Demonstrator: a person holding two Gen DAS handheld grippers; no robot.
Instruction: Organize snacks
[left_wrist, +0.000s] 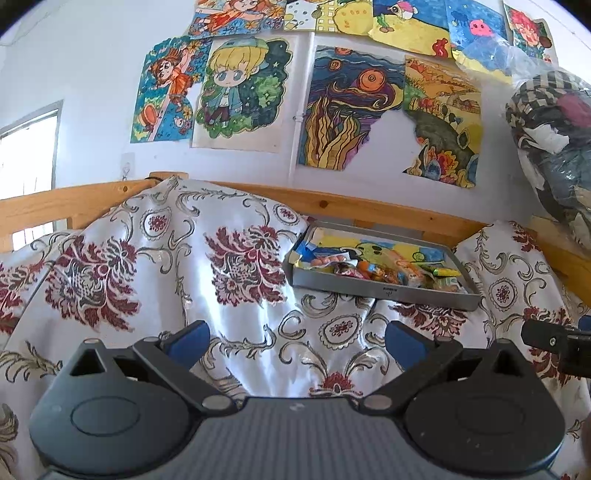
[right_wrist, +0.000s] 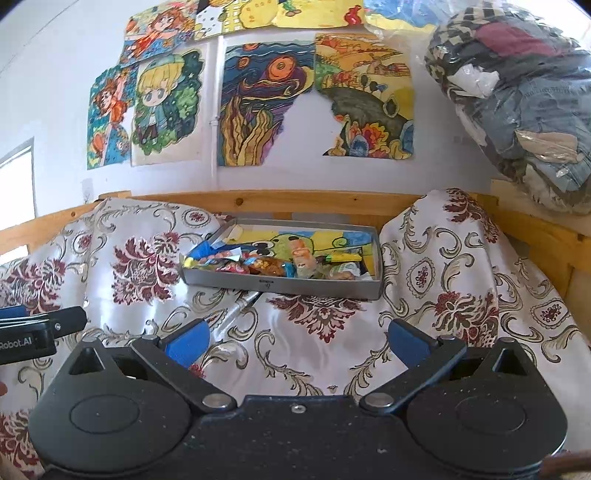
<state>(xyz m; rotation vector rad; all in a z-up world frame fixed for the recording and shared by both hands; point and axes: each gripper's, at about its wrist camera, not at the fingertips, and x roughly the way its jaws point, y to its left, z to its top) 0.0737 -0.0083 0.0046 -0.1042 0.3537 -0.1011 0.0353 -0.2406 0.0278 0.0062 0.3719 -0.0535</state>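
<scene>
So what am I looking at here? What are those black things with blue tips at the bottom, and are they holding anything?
Those are two hand-held grippers, tools a person carries, one in each hand; there is no robot arm. Each has a wide-angle camera looking forward along its two blue-padded fingers. One picture comes from the left hand-held gripper, the other from the right hand-held gripper. Both are open and hold nothing. Ahead, on a flowered cloth, sits a shallow grey tray with a heap of wrapped snacks inside. A silvery stick-shaped thing lies on the cloth just in front of the tray; I cannot tell what it is. Colourful drawings hang on the wall behind.
</scene>
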